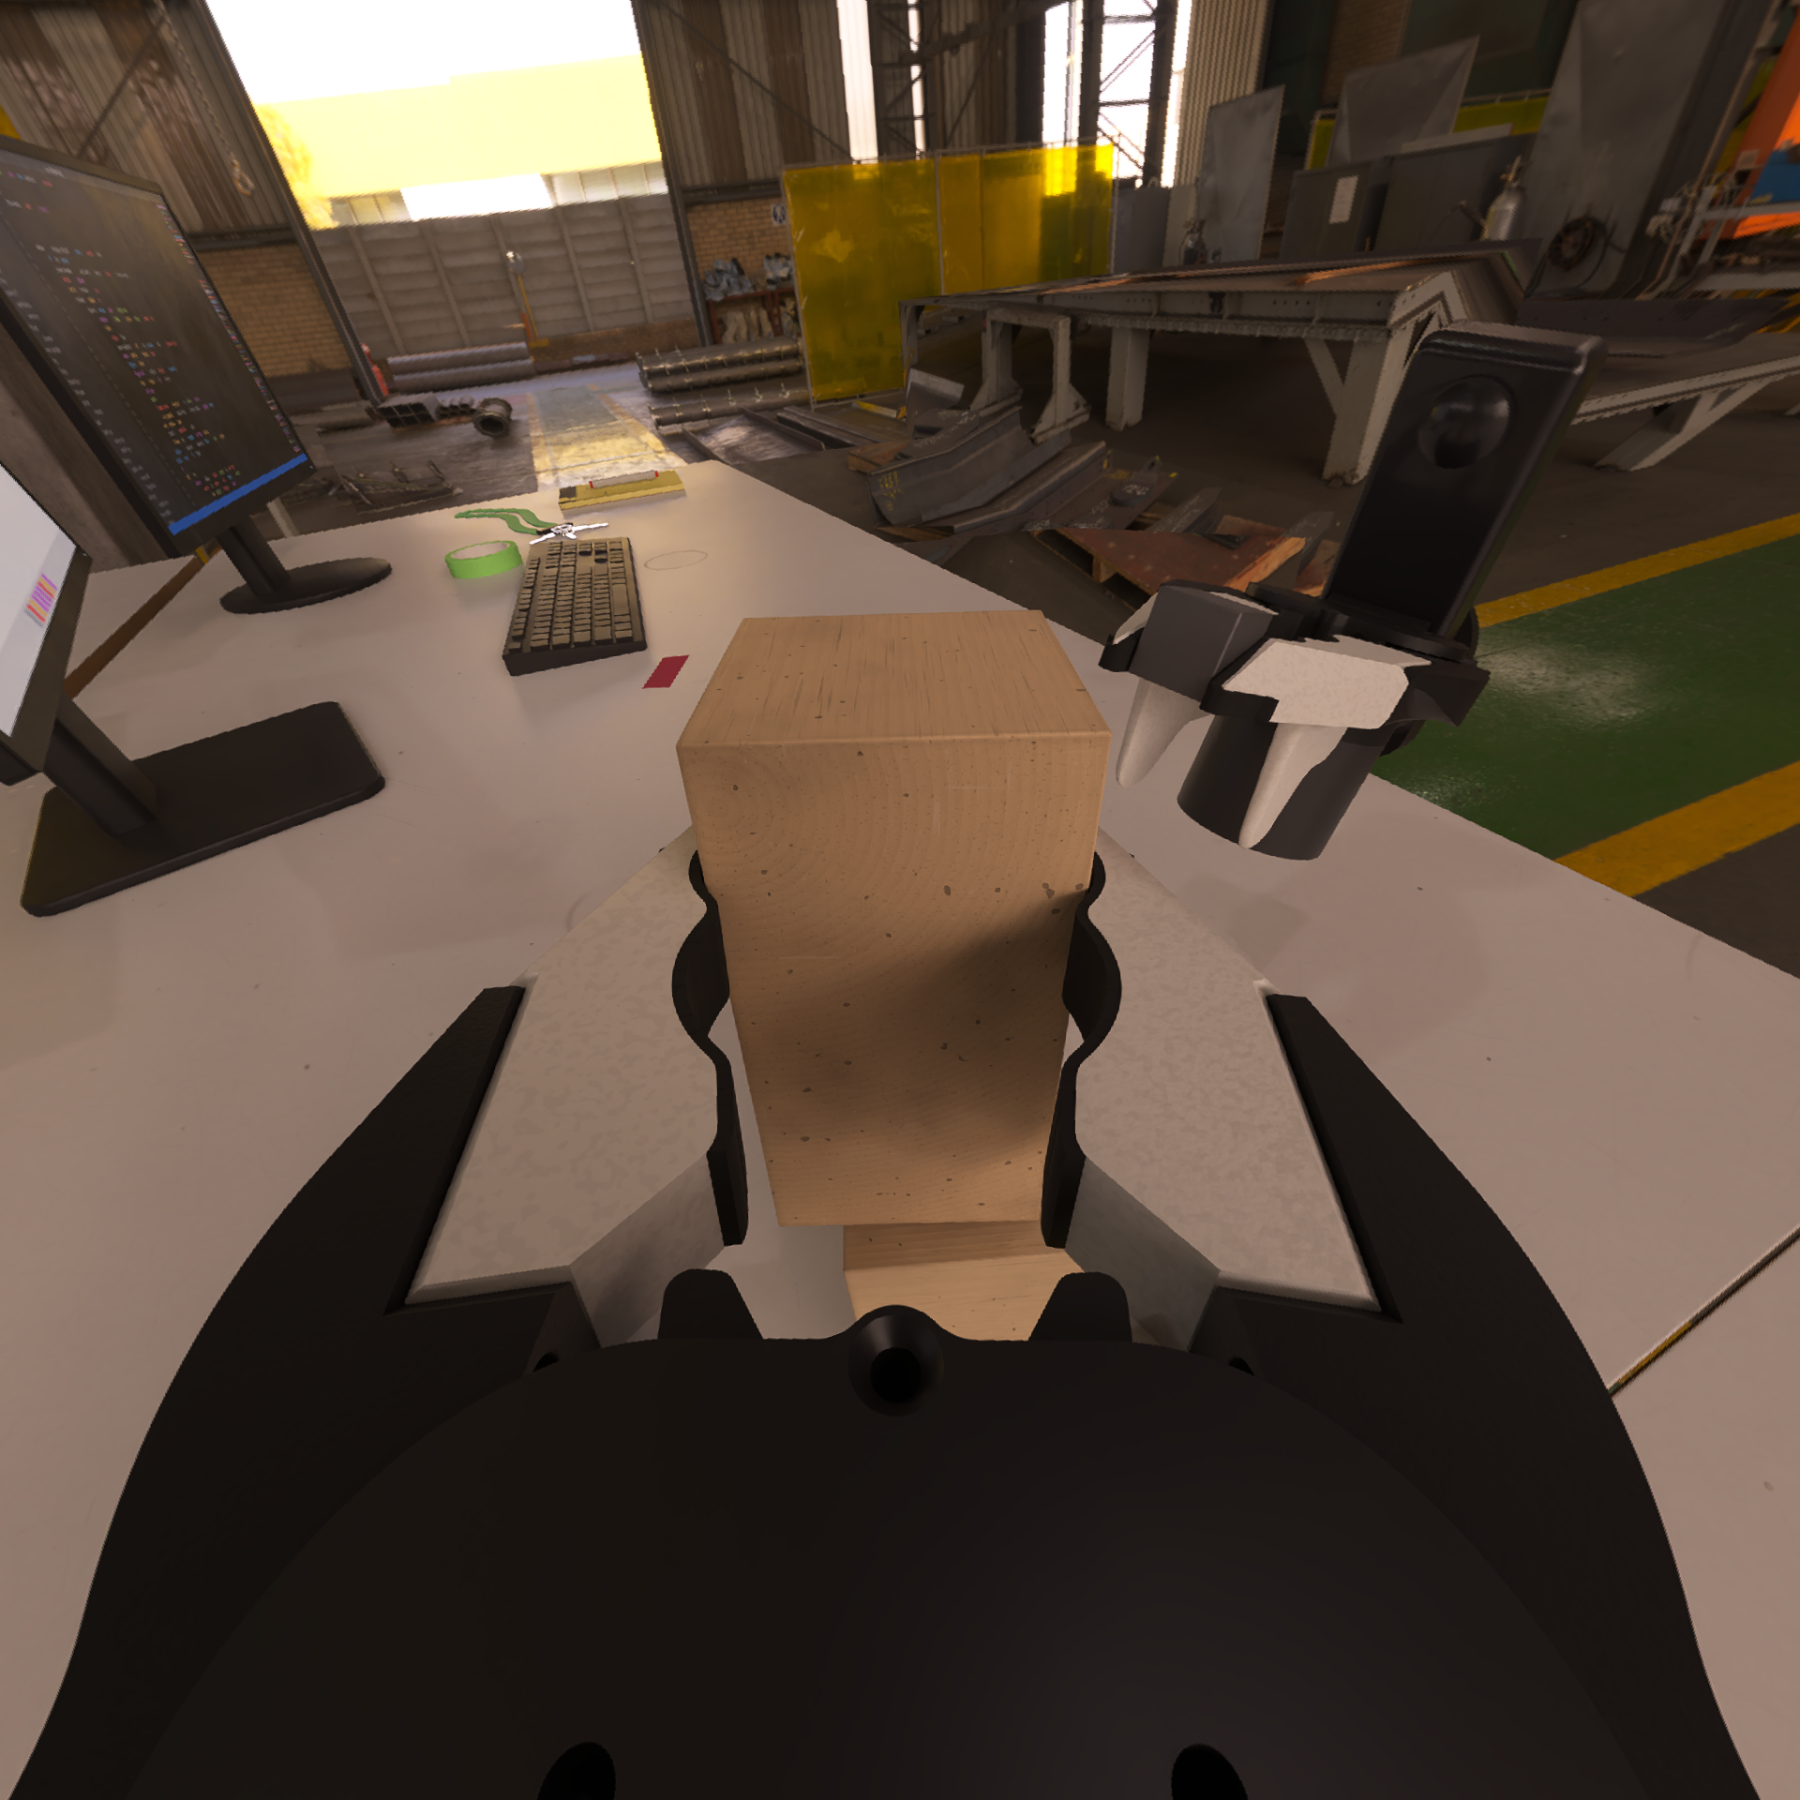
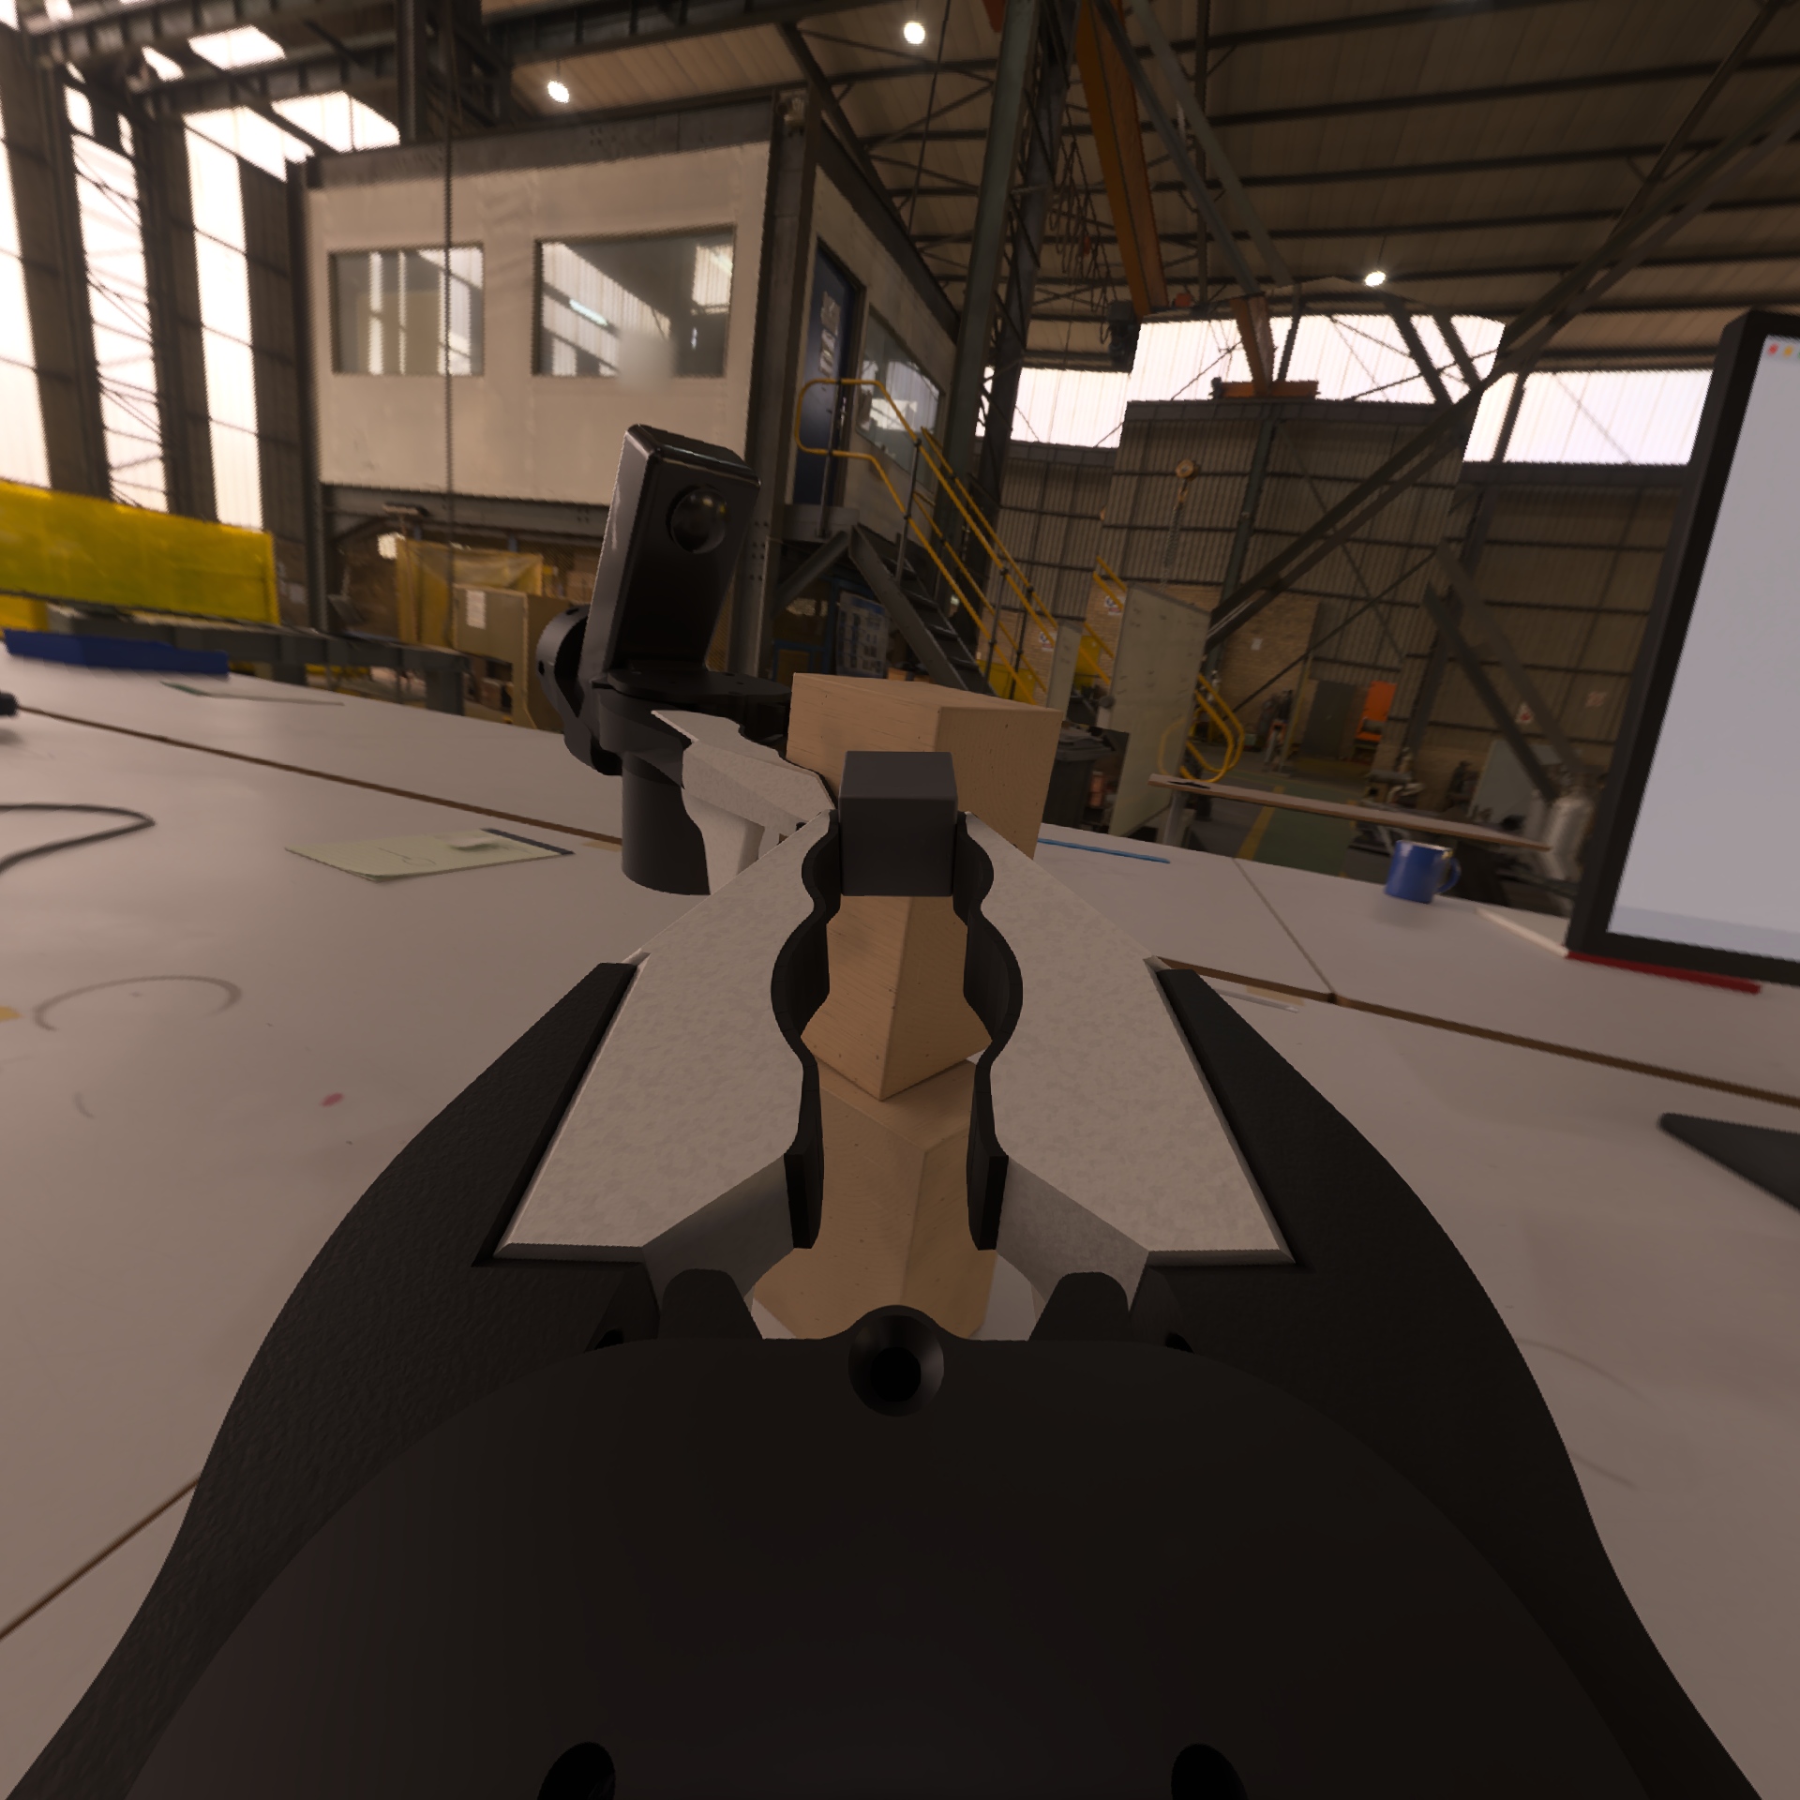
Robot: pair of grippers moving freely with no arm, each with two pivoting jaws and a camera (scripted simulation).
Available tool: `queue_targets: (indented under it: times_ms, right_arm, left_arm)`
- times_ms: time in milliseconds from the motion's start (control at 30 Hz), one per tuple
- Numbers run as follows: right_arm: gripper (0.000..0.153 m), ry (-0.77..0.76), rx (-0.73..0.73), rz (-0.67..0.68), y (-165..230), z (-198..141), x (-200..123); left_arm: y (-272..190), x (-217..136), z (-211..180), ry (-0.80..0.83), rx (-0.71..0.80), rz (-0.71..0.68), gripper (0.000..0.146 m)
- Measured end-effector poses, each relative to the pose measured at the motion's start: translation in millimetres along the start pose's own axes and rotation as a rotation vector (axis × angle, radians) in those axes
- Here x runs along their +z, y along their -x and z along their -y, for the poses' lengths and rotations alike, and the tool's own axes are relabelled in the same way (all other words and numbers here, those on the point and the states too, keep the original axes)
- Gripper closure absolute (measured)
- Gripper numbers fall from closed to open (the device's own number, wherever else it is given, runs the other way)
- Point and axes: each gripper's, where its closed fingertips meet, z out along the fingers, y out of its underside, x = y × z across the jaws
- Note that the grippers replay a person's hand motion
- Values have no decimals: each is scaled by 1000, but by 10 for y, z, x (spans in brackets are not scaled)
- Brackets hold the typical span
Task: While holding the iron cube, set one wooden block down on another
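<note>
- Two grippers, both loaded: left gripper (image 1: 896, 877) clamped on upper block (image 1: 891, 877); right gripper (image 2: 896, 828) pinching iron cube (image 2: 896, 823) at its fingertips.
- Upper block sits over lower block (image 1: 940, 1276), slightly offset; contact can't be confirmed. Right wrist view: upper corner overhangs lower block (image 2: 877, 1218).
- Right gripper (image 1: 1266, 740) hangs just right of the stack, above the table (image 1: 390, 1071), near its edge.
- Writing: monitor (image 1: 146, 360) text too small to read.
- Open room: bare table both sides; keyboard (image 1: 577, 604), green tape (image 1: 482, 560), mug (image 2: 1420, 870) well apart.
</note>
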Motion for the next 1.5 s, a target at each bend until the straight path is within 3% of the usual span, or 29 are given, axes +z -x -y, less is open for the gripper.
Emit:
queue_targets:
  times_ms: [300,433,533,600,700,967,1500]
  right_arm:
    - [131,28,-181,-30,-71,145,-144]
    - [131,193,-124,-3,-404,227,-355]
    - [131,489,-175,79,-688,-12,-575]
    - [131,575,-263,120,-853,-256,-687]
    - [131,707,-176,169,-989,-697,-807]
    - [131,769,-118,162,-1131,-1201,-849]
    - [131,802,-98,186,-1184,-1386,-746]
  left_arm:
    - [0,-15,-11,-4,-3,-1,77]
    - [-1,-19,-11,-23,-5,7,77]
    - [-1,-20,-11,-33,-6,14,77]
    - [-3,-24,-11,-31,-1,24,77]
    - [-4,-30,-11,-38,5,34,77]
    - [-6,-34,-11,-41,10,48,77]
    - [-2,-32,-9,-50,4,51,77]
